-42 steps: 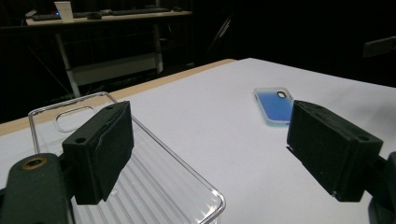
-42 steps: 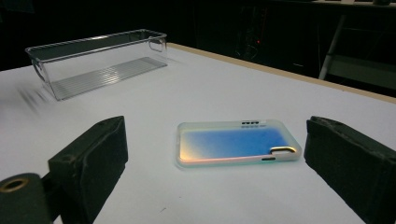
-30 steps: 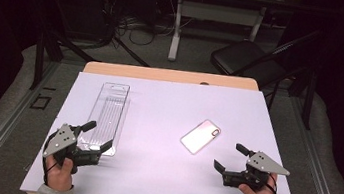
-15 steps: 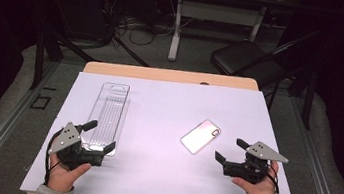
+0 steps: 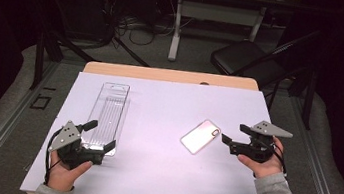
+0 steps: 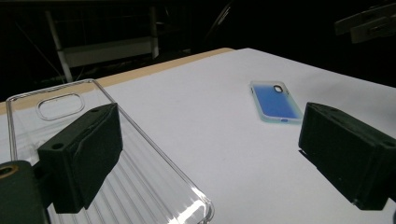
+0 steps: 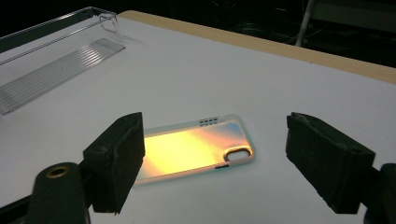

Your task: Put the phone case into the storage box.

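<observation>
Gaping empty, the right hand-held gripper [image 5: 231,134] has been narrowing beside the phone case [image 5: 200,136].

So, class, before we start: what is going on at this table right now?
A person holds a two-fingered gripper in each hand over a white table. The right gripper points at an iridescent phone case lying flat, its fingers open and apart from the case; they have just been closing a little, with nothing between them. The left gripper sits open at the near end of a clear plastic tray, not gripping it. Nothing has been picked up yet.
</observation>
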Available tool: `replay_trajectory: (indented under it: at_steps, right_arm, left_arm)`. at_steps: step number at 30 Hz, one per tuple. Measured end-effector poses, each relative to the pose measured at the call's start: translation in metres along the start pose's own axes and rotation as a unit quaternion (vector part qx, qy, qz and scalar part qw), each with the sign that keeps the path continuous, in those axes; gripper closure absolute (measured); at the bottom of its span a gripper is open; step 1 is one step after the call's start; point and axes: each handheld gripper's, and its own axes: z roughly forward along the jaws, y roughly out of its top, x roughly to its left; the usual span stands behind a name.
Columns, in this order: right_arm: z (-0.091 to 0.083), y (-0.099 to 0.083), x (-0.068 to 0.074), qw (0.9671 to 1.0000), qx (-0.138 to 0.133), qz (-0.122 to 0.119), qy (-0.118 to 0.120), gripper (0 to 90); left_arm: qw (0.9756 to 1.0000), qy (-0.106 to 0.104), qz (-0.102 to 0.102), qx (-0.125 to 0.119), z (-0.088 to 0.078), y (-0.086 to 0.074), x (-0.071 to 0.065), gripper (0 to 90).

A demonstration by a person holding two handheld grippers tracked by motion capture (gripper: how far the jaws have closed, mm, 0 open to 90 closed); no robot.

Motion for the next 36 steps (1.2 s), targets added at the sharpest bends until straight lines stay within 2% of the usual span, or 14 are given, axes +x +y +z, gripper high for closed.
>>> replay_trajectory:
  at_steps: [6, 8, 9, 14, 17, 19, 23, 27, 31, 35, 36]
  right_arm:
    - [0.011, 0.013, -0.008, 0.9998, 0.019, -0.001, -0.006, 22.8]
    - [0.013, 0.014, -0.009, 0.9997, 0.02, -0.006, -0.011, 24.2]
    - [0.017, 0.018, -0.01, 0.999, 0.036, -0.019, -0.017, 24.2]
    - [0.025, 0.025, -0.014, 0.9979, 0.057, -0.023, -0.02, 24.2]
    - [0.031, 0.031, -0.019, 0.9974, 0.069, -0.016, -0.014, 25.3]
    - [0.038, 0.037, -0.023, 0.9959, 0.087, -0.02, -0.014, 25.8]
    - [0.044, 0.042, -0.027, 0.9947, 0.099, -0.02, -0.016, 27.4]
    - [0.055, 0.047, -0.035, 0.9926, 0.119, -0.016, -0.016, 32.8]
    - [0.061, 0.049, -0.038, 0.9904, 0.136, -0.019, -0.02, 33.2]
    - [0.067, 0.054, -0.043, 0.9902, 0.139, -0.007, -0.011, 38.2]
    - [0.07, 0.056, -0.044, 0.9883, 0.152, -0.009, -0.005, 38.4]
  left_arm:
    - [1.0, -0.003, 0.001, 0.001, 0.0, 0.0, -0.001, 7.1]
    - [1.0, -0.004, 0.002, 0.001, 0.0, 0.0, -0.002, 7.9]
    - [1.0, -0.004, 0.003, 0.004, 0.0, 0.0, -0.002, 7.9]
    - [1.0, -0.006, 0.005, 0.006, 0.001, -0.001, -0.002, 8.7]
    - [0.9999, -0.007, 0.003, 0.007, 0.001, -0.001, -0.002, 9.7]
    - [0.9999, -0.007, 0.003, 0.008, 0.001, -0.001, -0.003, 10.1]
    - [0.9999, -0.009, 0.005, 0.009, 0.002, -0.001, -0.003, 10.3]
    - [0.9999, -0.01, 0.005, 0.009, 0.002, -0.001, -0.003, 11.1]
    - [0.9999, -0.01, 0.005, 0.01, 0.002, -0.001, -0.003, 11.3]
    - [0.9999, -0.01, 0.005, 0.011, 0.002, -0.002, -0.003, 11.5]
    - [0.9999, -0.011, 0.004, 0.011, 0.002, -0.002, -0.003, 11.6]
